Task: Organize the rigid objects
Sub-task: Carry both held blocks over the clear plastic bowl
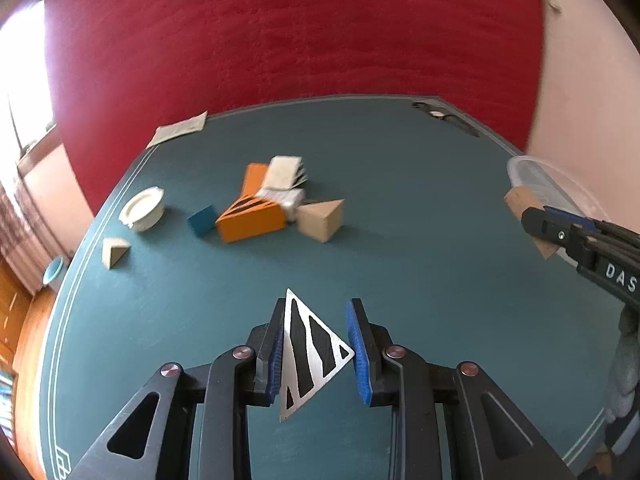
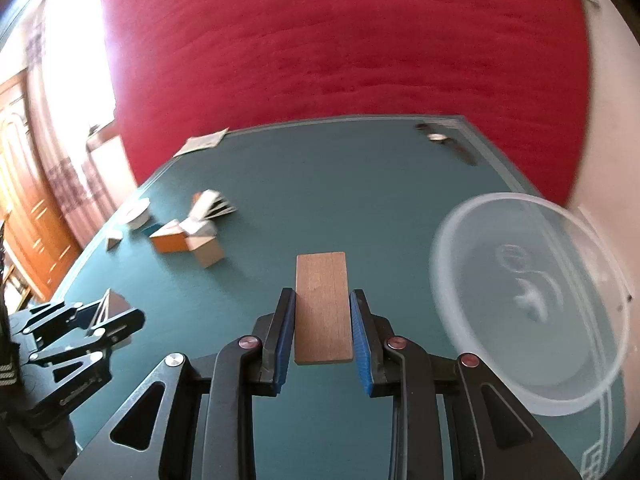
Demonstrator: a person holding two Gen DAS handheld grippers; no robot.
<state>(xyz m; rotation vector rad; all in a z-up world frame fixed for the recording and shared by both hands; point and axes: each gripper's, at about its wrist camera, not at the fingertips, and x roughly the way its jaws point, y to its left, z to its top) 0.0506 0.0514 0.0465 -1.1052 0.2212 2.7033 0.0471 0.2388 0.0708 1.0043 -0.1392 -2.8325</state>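
My left gripper [image 1: 316, 344] is shut on a white triangular block with black stripes [image 1: 308, 348], held above the teal table [image 1: 400, 208]. My right gripper [image 2: 322, 328] is shut on a flat brown wooden block [image 2: 322, 308], left of a clear round plastic container [image 2: 532, 304]. In the left wrist view the right gripper [image 1: 536, 220] holds the wooden block [image 1: 520, 200] by the container [image 1: 540, 184]. In the right wrist view the left gripper [image 2: 116, 312] shows at lower left with its striped block [image 2: 108, 304].
A pile lies mid-table: an orange striped wedge [image 1: 252, 218], a tan wedge [image 1: 322, 220], white blocks [image 1: 284, 178], a blue cube [image 1: 202, 220]. A white round dish [image 1: 144, 208] and a small tan wedge [image 1: 114, 252] sit left. A paper [image 1: 180, 130] and a dark wristwatch [image 1: 440, 114] lie at the far edge.
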